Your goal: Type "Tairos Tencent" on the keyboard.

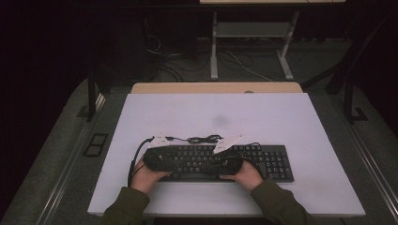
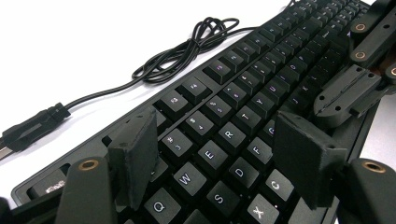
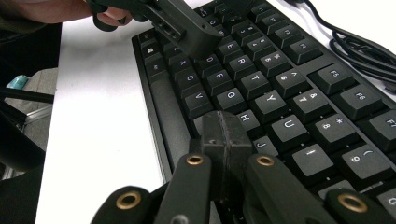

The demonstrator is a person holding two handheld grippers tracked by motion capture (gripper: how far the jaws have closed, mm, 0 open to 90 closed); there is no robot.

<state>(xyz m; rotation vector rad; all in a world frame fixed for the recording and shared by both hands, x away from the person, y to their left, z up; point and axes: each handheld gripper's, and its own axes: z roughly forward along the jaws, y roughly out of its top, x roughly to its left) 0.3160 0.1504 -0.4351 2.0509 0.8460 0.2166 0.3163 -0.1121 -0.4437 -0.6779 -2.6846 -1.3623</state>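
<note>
A black keyboard (image 1: 267,161) lies near the front of the white table (image 1: 281,117). Its coiled cable (image 1: 204,139) rests just behind it, ending in a loose plug (image 2: 32,128). My left gripper (image 2: 217,140) is open, its pads spread wide just above the Q-to-F keys (image 2: 243,88). It hovers over the keyboard's left half (image 1: 176,161). My right gripper (image 3: 223,126) is shut with nothing between its pads, its tip low over the keys beside H and J (image 3: 299,102). I cannot tell whether it touches a key. The two grippers point toward each other, with the right gripper (image 1: 211,165) at mid-keyboard.
A hand in a green sleeve (image 1: 141,178) holds each gripper at the table's front edge. Bare white surface stretches behind and to both sides of the keyboard. Beyond the table's far edge stand a desk frame (image 1: 214,47) and floor cables (image 1: 183,56).
</note>
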